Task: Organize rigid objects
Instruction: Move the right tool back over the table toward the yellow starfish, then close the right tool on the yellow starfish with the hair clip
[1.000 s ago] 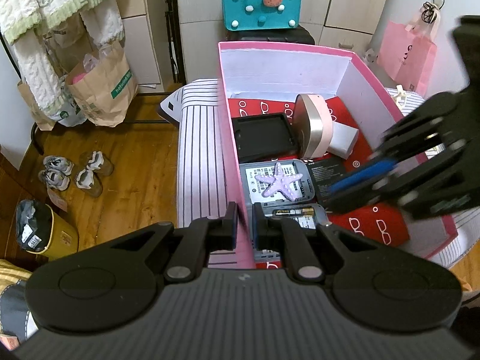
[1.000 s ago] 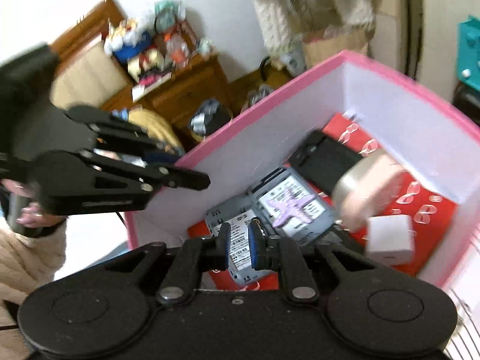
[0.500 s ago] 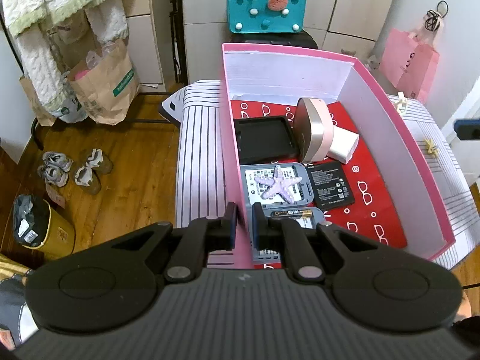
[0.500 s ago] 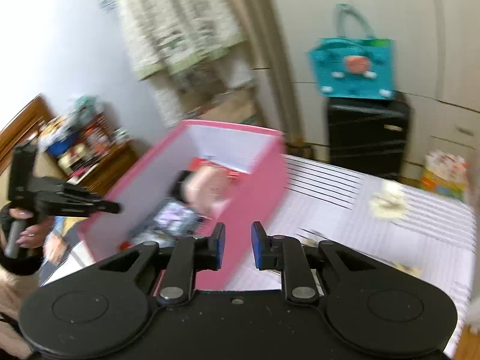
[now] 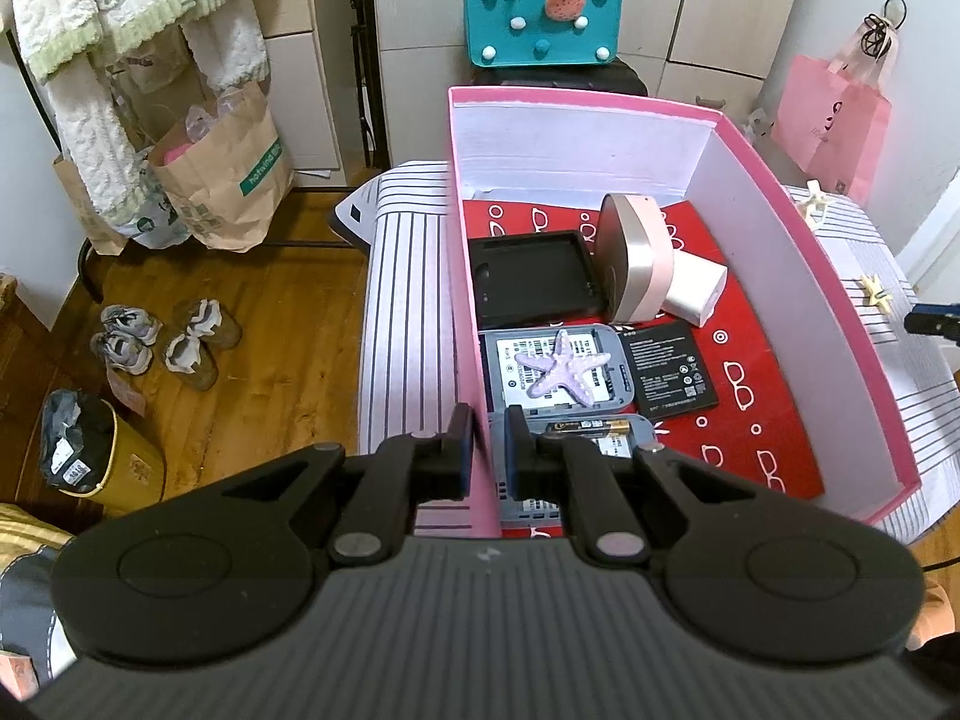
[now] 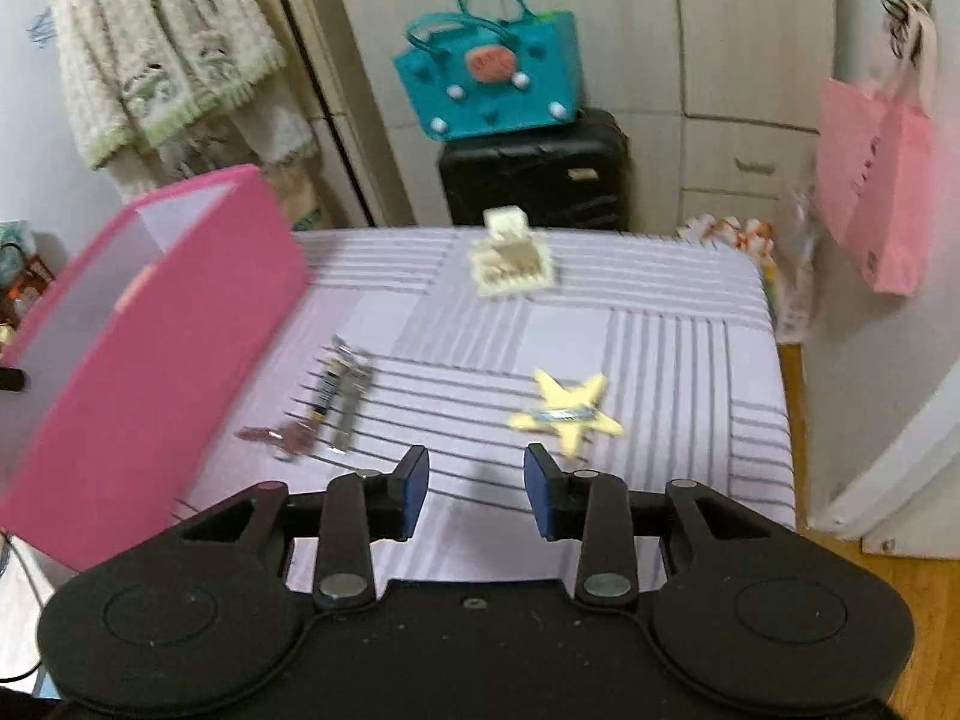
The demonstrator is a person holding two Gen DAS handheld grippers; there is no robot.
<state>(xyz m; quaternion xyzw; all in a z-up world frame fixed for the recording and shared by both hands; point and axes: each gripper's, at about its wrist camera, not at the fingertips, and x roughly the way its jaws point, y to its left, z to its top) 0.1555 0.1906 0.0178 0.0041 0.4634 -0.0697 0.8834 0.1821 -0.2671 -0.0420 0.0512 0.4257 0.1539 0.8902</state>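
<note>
- A small room with a wood floor (image 5: 252,324) holds a worktop under a white cloth with grey stripes (image 6: 660,324); a teal felt handbag (image 6: 492,81) sits on a black suitcase (image 6: 534,174) behind it, and a pink paper bag (image 6: 870,180) hangs to the right.
- One open pink cardboard box with white inner walls (image 5: 798,252) stands on the left part of the worktop, its floor lined in red paper printed with white glasses.
- Inside the box, counted: one black square tray (image 5: 531,276), one round pink-and-gold case standing on edge (image 5: 636,258), one white block (image 5: 696,291) just behind that case, two grey flat devices with labels, one black flat battery (image 5: 669,369), one gold-and-black cylinder battery (image 5: 591,425) and one lilac starfish figure (image 5: 561,366) lying on the farther grey device (image 5: 612,360).
- On the cloth outside the box, counted: one cream plastic hair claw (image 6: 510,255) far back, one pale yellow star-shaped clip (image 6: 567,411) near the right tool, and a blurred cluster close to the box of one slim battery-like stick, one metal clip and one dark reddish piece (image 6: 282,438).
- The left tool (image 5: 483,456) is clamped on the box's near left wall, one finger outside and one inside.
- The right tool (image 6: 475,495) hovers above the cloth, its jaws opening with nothing between them.
</note>
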